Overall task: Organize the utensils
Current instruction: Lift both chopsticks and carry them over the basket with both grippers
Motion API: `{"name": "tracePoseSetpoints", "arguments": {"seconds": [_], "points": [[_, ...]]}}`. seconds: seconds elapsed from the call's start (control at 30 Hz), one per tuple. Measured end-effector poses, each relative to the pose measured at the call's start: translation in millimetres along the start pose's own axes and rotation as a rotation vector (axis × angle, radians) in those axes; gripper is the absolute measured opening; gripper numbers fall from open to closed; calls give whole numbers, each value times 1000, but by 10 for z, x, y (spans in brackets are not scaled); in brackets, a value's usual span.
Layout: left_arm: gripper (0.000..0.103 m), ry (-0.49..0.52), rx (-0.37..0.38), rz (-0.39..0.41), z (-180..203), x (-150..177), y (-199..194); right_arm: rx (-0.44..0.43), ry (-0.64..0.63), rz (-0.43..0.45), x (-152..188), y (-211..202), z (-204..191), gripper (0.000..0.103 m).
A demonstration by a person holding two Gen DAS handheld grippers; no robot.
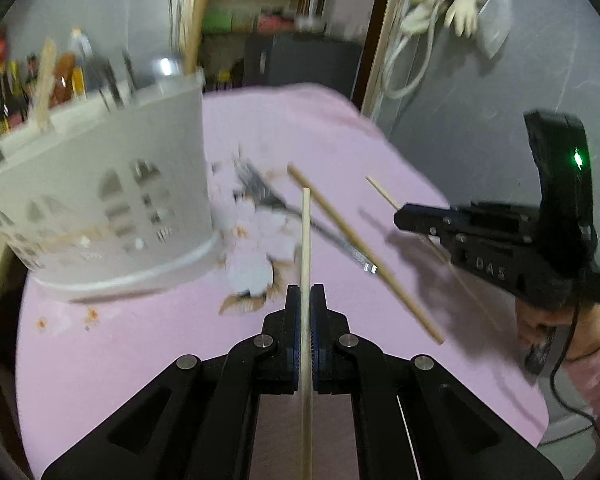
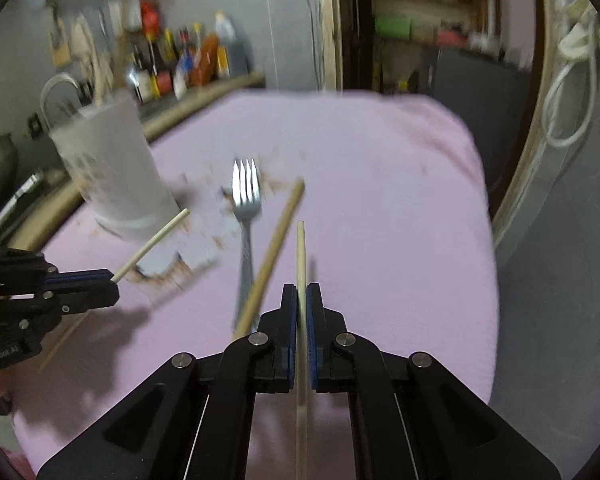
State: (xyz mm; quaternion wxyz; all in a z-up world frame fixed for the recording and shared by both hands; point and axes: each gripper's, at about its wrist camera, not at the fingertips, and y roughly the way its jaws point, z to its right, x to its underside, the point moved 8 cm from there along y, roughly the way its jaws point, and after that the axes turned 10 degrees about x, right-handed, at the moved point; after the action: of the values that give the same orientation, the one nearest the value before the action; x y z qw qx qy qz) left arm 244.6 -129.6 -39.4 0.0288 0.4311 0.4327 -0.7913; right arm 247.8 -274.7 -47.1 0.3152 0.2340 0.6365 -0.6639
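My left gripper (image 1: 306,290) is shut on a pale wooden chopstick (image 1: 305,236) that points forward above the pink cloth. My right gripper (image 2: 301,290) is shut on a second pale chopstick (image 2: 301,252); it also shows at the right of the left wrist view (image 1: 400,212) with its chopstick (image 1: 380,190) sticking out. The left gripper shows at the left of the right wrist view (image 2: 114,280) with its chopstick (image 2: 152,244). A third, thicker chopstick (image 1: 364,252) (image 2: 272,248) and a metal fork (image 2: 246,204) (image 1: 284,208) lie on the cloth. A white perforated utensil holder (image 1: 112,204) (image 2: 112,172) stands at the left.
The pink cloth (image 1: 160,340) has a worn, stained patch (image 1: 256,256) beside the holder. Bottles (image 2: 180,60) line a ledge behind. A grey wall with a hanging cord (image 1: 420,40) is at the right. The table edge (image 2: 488,240) drops off at the right.
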Motion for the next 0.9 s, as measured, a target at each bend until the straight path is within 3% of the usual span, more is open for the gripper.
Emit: {"name": "tracePoseSetpoints", "arguments": {"seconds": [0.27, 0.4, 0.63, 0.77, 0.9], "points": [[3, 64, -73, 367, 110, -415, -433, 90, -19, 493, -350, -886, -293, 3], [3, 115, -128, 523, 91, -667, -670, 127, -32, 684, -555, -1200, -472, 3], [3, 133, -217, 746, -195, -1032, -1154, 174, -35, 902, -986, -1512, -743, 3], [3, 124, -249, 811, -456, -1167, -1528, 138, -2, 964, -1183, -1608, -849, 3], [3, 75, -234, 861, -749, -1283, -1775, 49, 63, 1006, -1453, -1645, -900, 3]]}}
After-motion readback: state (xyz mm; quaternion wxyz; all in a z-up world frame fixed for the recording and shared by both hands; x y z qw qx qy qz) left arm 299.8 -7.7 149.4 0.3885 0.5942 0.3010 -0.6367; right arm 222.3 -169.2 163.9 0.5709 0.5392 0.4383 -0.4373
